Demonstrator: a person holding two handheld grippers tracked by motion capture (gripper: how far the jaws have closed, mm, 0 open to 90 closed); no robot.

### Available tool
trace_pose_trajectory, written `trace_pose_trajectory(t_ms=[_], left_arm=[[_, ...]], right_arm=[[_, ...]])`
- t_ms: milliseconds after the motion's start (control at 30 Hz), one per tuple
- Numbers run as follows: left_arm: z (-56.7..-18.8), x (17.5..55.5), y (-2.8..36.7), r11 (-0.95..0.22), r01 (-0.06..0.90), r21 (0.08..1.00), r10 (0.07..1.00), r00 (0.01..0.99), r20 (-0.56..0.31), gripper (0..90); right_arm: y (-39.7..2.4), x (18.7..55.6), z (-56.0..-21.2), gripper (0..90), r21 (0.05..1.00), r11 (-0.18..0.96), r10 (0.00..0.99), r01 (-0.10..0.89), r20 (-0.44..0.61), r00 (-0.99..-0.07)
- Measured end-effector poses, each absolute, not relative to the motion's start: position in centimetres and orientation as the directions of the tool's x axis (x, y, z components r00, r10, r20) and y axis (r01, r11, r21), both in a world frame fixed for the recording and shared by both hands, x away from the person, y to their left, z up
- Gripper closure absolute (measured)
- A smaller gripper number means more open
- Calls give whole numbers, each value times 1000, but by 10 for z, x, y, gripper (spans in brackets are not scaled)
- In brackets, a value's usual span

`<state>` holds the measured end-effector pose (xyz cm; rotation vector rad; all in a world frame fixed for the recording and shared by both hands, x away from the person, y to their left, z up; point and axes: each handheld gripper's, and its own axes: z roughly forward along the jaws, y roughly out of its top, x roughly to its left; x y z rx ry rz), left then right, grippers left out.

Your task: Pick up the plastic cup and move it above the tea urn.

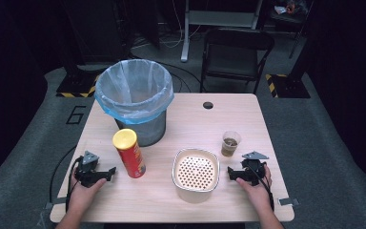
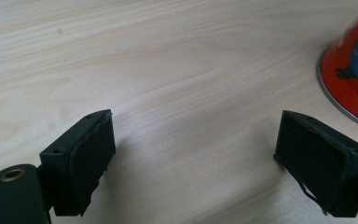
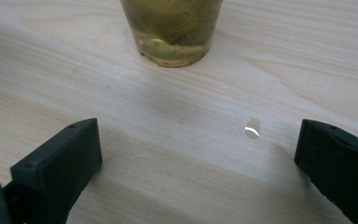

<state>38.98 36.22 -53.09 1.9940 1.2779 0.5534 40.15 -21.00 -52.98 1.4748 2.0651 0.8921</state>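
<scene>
While both claws (image 1: 109, 172) (image 1: 231, 172) gape empty, can (image 1: 129, 153), strainer bowl (image 1: 196, 173), seemingly tea-filled cup (image 1: 230, 143) stand between.

Left hand (image 1: 83, 191): comes in from the bottom edge, wrapped around its gripper.
Left gripper (image 1: 108, 172): held low, jaws spread wide apart, nothing between them.
Right hand (image 1: 256, 187): comes in from the bottom edge, wrapped around its gripper.
Right gripper (image 1: 230, 171): held low, jaws spread wide apart, nothing between them.
Facing: both grippers point inward, toward each other.
</scene>
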Motion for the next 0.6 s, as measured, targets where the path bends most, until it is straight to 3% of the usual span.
trace_pose_trajectory(t_ms=[600], left_arm=[[-531,388,363,-277,610,742,900,435,-22,120]], right_arm=[[-214,394,-530,0,718,257,927,647,5,-374]])
